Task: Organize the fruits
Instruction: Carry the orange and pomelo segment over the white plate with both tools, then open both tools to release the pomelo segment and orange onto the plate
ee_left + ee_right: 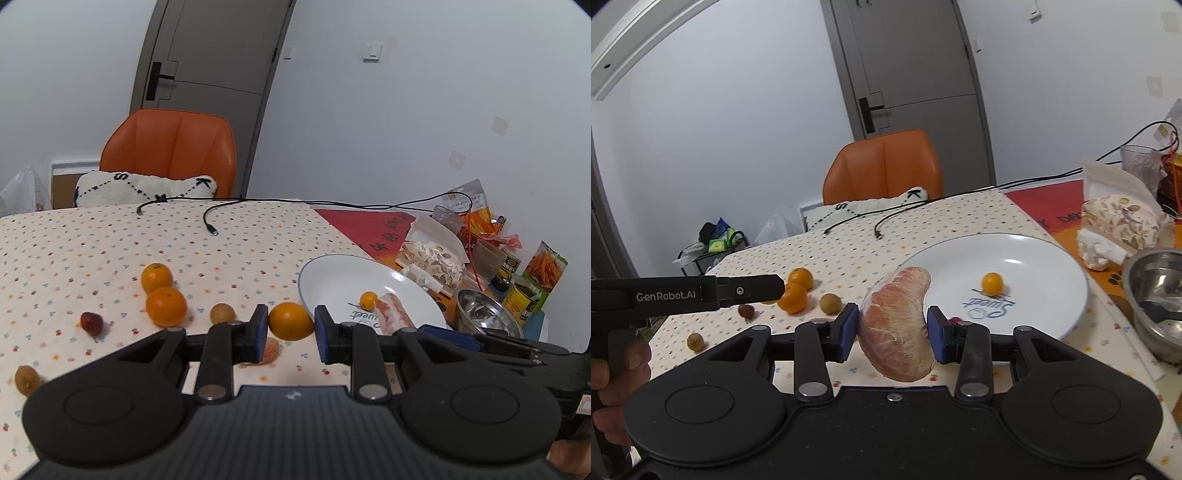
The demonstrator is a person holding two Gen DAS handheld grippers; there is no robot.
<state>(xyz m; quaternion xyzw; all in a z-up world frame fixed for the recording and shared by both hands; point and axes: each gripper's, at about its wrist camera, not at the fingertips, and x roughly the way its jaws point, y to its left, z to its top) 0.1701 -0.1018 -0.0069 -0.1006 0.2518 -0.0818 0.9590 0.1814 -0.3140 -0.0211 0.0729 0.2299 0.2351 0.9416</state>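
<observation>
peeled mandarin point(272, 350): mostly hidden behind left hand-held gripper point(290, 334) finger | plate point(1052, 266): near rim hidden by pomelo segment point(897, 325) | steel bowl point(1156, 295): cut by right edge

On the table point(110, 236), the plate point(332, 273) sits to the right, with a small round fruit point(369, 299) lying in it. Just left of the plate's rim an orange point(290, 320) lies between the fingers of the left gripper point(290, 334). Further left, two oranges point(165, 305) touch one another, one behind the other, and a small fruit point(222, 314) lies between them and the gripper. A pomelo segment point(899, 325) hangs in the right gripper point(892, 334) over the plate's near left rim. Right of the plate stands a metal bowl point(1156, 295), with food bags point(1119, 221) behind it. Two cable ends point(212, 225) lie on the table's far side, and a chair point(170, 155) stands beyond it.
</observation>
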